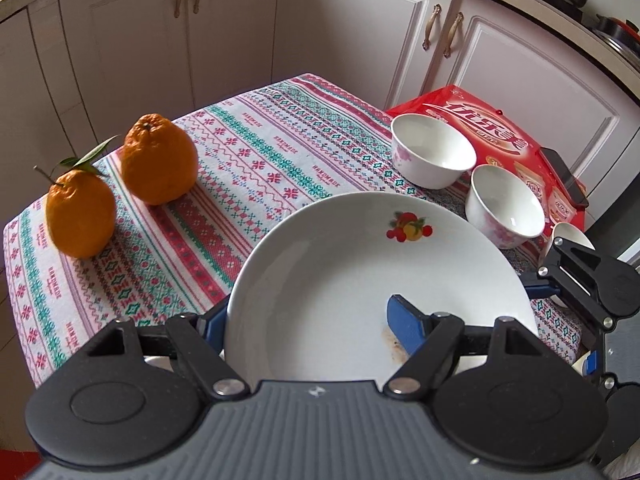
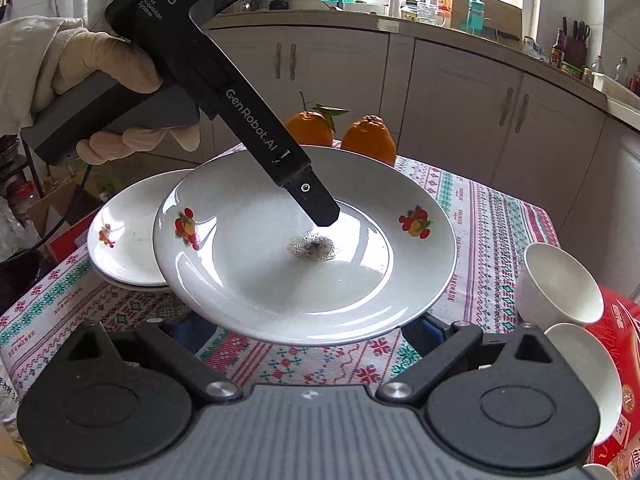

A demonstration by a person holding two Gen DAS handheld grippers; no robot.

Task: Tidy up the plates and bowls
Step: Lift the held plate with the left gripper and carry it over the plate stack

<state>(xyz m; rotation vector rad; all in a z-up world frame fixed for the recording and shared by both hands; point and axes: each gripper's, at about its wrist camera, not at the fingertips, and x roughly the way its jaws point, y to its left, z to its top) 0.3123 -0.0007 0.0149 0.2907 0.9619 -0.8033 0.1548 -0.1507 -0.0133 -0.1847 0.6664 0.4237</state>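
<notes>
A white plate with fruit decals is held tilted above the patterned tablecloth. My left gripper is shut on its near rim, one blue finger lying on the plate's inside and the other under the rim. In the right wrist view the same plate hangs over a stack of like plates, with the left gripper's finger inside it. My right gripper is open under the plate's near edge. Two white bowls stand at the right.
Two oranges sit at the table's far left. A red box with a phone on it lies at the right, under the bowls. A third bowl leans by the right gripper. Kitchen cabinets stand behind.
</notes>
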